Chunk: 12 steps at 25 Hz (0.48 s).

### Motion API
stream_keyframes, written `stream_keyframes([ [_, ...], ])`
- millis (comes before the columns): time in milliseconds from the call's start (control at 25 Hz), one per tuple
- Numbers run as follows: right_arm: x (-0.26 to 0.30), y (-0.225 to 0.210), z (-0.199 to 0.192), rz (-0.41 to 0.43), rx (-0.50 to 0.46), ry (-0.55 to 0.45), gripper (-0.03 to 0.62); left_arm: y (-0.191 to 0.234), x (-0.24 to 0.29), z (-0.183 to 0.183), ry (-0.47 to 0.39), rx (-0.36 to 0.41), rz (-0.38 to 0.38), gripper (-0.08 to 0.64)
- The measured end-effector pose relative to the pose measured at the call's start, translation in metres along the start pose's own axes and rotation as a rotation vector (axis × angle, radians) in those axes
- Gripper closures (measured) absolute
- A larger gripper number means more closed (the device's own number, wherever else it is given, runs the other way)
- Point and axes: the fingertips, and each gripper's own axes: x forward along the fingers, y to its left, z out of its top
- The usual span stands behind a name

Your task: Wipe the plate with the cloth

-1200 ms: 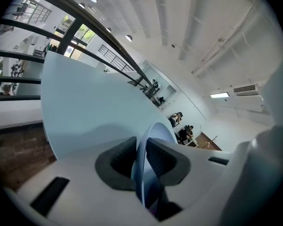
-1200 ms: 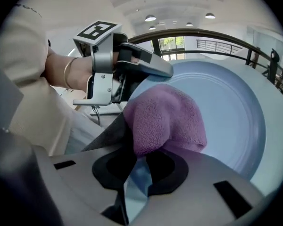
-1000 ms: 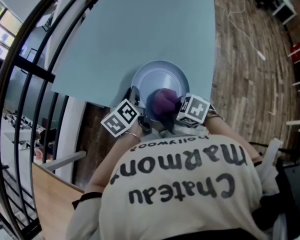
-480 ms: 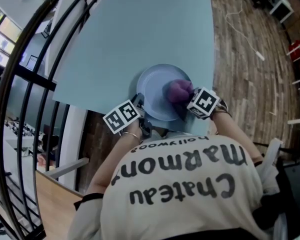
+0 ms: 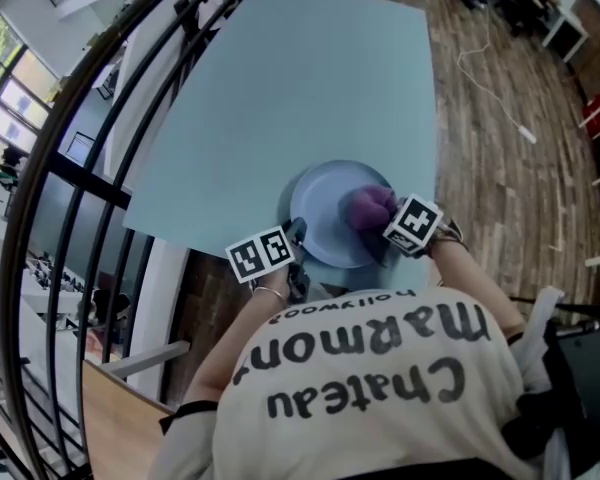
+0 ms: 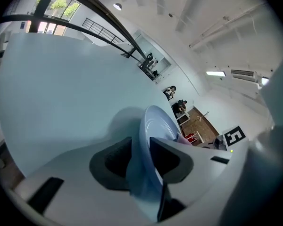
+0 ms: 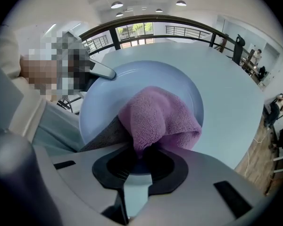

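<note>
Plate [image 5: 330, 218] sits at the table's [image 5: 280, 88] near edge, by the near right corner. Left gripper [image 5: 298, 236] grasps the plate's near-left rim, which is between the pads. Its jaws have just been opening a bit. Right gripper [image 5: 378, 230] is clenched on the purple cloth [image 5: 368, 206], which is pressed onto the right part of the plate.

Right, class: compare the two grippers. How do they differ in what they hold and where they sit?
The left gripper clasps the plate's rim, its fingers having just opened slightly; the right gripper pinches the purple cloth. The left sits at the plate's edge; the right is over its face. Both carry marker cubes.
</note>
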Motion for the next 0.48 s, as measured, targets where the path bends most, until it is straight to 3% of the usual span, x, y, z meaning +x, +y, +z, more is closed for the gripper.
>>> stream_keyframes([
  [200,0.001,-0.005,-0.004,0.019,0.042,0.000,0.509,-0.010,-0.010,0.007,-0.017,0.151,-0.015,0.317],
  [320,-0.002,-0.009,-0.004,0.020,0.050,0.012,0.509,-0.014,-0.023,0.012,-0.043,0.205,-0.005,0.316],
  [480,-0.003,-0.015,-0.004,0.039,0.097,0.009,0.509,-0.005,-0.038,0.020,-0.092,0.186,0.001,0.335],
])
